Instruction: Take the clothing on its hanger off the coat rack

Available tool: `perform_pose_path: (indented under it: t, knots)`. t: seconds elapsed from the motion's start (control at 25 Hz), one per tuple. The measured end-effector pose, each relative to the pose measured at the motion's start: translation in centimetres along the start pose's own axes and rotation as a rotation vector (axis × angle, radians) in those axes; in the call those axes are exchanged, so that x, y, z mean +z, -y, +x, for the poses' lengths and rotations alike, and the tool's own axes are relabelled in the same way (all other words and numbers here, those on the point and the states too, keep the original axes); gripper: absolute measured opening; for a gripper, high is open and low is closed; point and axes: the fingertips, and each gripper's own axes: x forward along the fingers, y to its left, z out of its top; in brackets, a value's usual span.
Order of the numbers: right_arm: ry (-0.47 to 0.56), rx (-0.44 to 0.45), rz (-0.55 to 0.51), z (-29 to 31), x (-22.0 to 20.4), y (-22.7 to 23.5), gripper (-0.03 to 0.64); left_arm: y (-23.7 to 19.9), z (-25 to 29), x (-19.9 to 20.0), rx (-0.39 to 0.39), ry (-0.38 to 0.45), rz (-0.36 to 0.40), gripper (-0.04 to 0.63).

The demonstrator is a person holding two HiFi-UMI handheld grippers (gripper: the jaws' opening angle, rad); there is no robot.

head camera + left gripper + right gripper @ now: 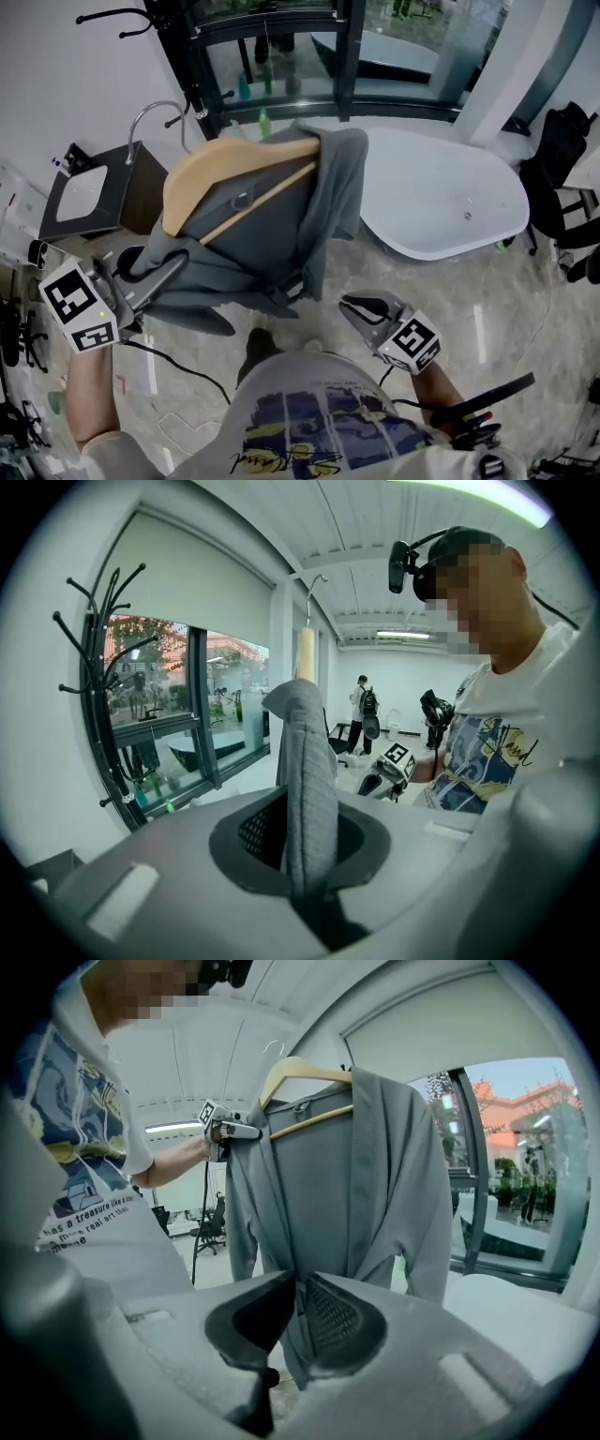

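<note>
- Head view: the grey clothing (pixel 281 225) hangs on its wooden hanger (pixel 225 155) in the air in front of the person, tilted. It is apart from the black coat rack (pixel 178 37) by the window.
- The left gripper (pixel 169 270) reaches into the garment's lower left side. The right gripper (pixel 351 306) sits near the garment's lower right edge and does not touch it. A white bathtub (pixel 441 206) lies on the floor behind.
- Left gripper view: the jaws of the left gripper (pixel 300 850) are pinched together on a fold of the clothing (pixel 305 761), which rises straight up from them.
- The hanger (pixel 306 653) shows edge-on above, with its hook free. The coat rack (pixel 94 686) stands well apart at the left, and the right gripper (pixel 372 785) shows beyond.
- Right gripper view: the jaws of the right gripper (pixel 298 1312) stand a narrow gap apart with nothing gripped. The clothing (pixel 356 1176) hangs just beyond them.
- The garment drapes from the hanger (pixel 300 1071), and the left gripper (pixel 246 1132) clamps it at the shoulder.
</note>
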Motion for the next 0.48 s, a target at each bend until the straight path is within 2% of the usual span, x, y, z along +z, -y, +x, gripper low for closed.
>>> perform_pose_path:
  t: [0.48]
  knots:
    - [0.014,0.003,-0.031,-1.3,0.1,-0.2,0.004,3.6,0.7,0.2,-0.031,0.009,0.032,0.009]
